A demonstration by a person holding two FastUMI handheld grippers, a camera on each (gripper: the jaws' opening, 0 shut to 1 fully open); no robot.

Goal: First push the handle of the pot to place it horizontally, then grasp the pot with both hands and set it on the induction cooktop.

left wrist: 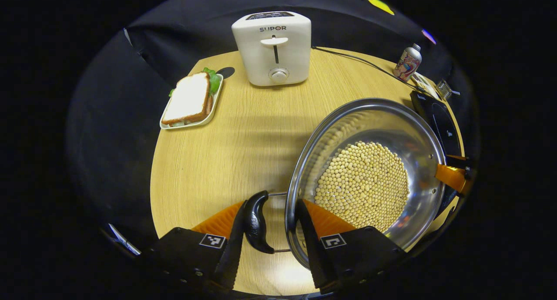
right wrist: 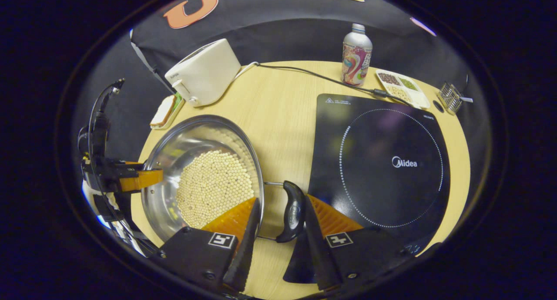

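Steel pot (left wrist: 370, 178) sits beside the cooktop (right wrist: 383, 160), both tongs (left wrist: 270, 224) (right wrist: 278, 213) apart, straddling its handles.

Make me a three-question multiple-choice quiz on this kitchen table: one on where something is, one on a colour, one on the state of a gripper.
1. Where is the round steel pot of pale beans relative to the flat black induction cooktop?
A. Centred on it
B. Beside it, on the wooden table
C. Behind it, by the wall

2. What colour is the boxy toaster?
A. White
B. Red
C. Black

3. How do the jaws of the right gripper stand?
A. Shut, holding nothing
B. Shut on the pot's rim
C. Open, astride the pot's black loop handle

Answers:
1 B: the cooktop's ring is bare and the pot sits to one side of it.
2 A: its casing is white in both views.
3 C: a gap shows between the handle and one finger.
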